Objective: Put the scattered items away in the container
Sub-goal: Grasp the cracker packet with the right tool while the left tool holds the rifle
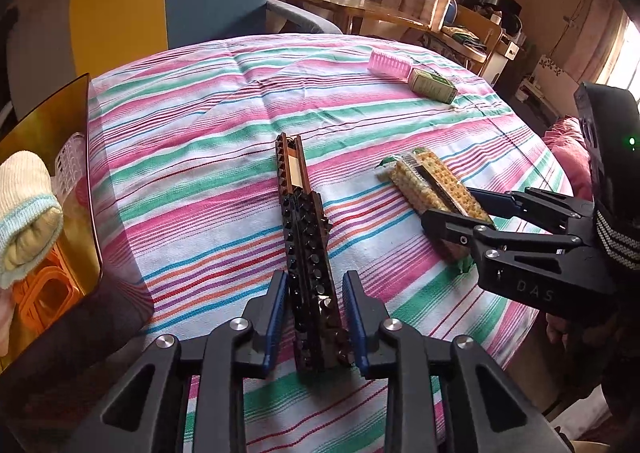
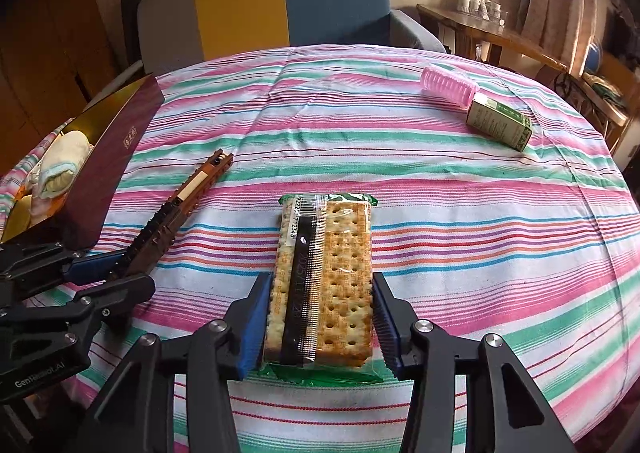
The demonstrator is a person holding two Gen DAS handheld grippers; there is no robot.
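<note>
The left claw (image 1: 316, 317) is standing open, its blue pads either side of the near end of a long stick of dark and brown building bricks (image 1: 306, 249), with a gap showing on both sides. That brick stick is lying flat on the striped cloth (image 1: 200, 125), its long axis running straight away from the claw toward the far edge of the table. The claw's body is showing the lettering "GenRobot.AI" in the right wrist view.

The right claw (image 2: 320, 321) is straddling a pack of crackers (image 2: 326, 277), and its pads are sitting right against the long sides of the pack; I cannot tell whether they are actually squeezing it. The pack is lying lengthwise along the claw's line, green wrapper ends near and far. A barcode strip with digits reading roughly "9222...712348" and a printed date beginning "2025" are running along its dark seam. The letters "DAS" are showing on this claw's housing in the left wrist view.

Farther off, a pink ribbed roller (image 2: 450, 85) is lying touching a small green box (image 2: 500, 125); the box's print is too small to read. At the left edge, a maroon box (image 2: 116, 157) with a small gold stamp is holding a rolled cream sock (image 2: 60, 169).
</note>
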